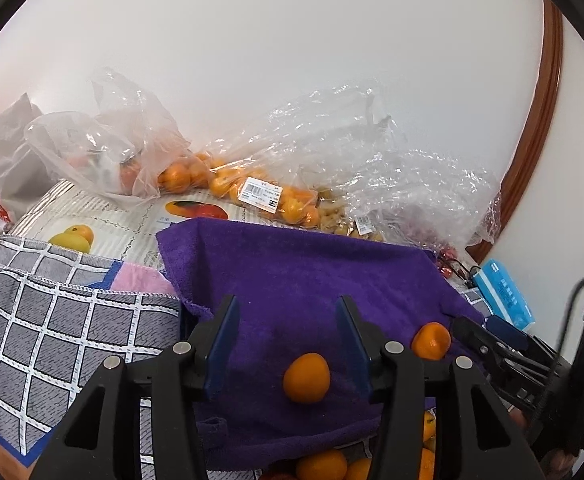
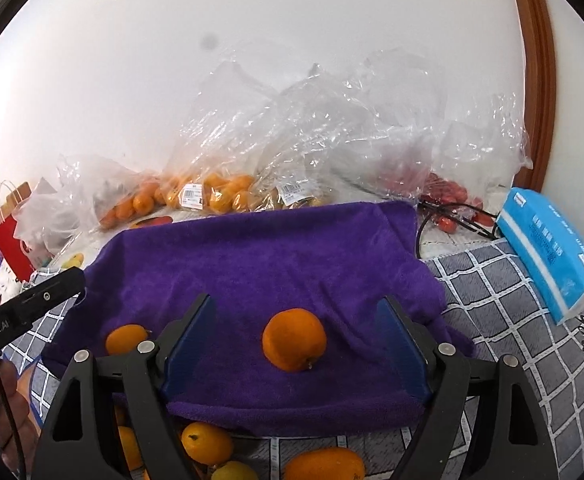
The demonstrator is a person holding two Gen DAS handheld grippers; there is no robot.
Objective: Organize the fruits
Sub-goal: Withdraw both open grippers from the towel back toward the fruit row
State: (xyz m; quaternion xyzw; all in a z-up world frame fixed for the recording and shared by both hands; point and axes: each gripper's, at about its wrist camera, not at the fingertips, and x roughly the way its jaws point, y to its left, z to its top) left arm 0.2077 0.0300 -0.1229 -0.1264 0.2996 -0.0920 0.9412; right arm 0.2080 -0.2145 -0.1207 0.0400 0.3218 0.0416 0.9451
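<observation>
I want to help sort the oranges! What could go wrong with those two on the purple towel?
1. The orange between the right tongs lies loose on the sloping purple towel, so it might roll off toward the fruit below.
2. The second orange sits close to one blue pad of the left tongs; a nudge could push it away.
3. The two tongs are close together and could bump.

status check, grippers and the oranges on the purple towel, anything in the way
Left gripper open, empty. Right gripper open, empty. Two oranges loose on the purple towel, one between each gripper's fingers. Nothing blocking.
</observation>
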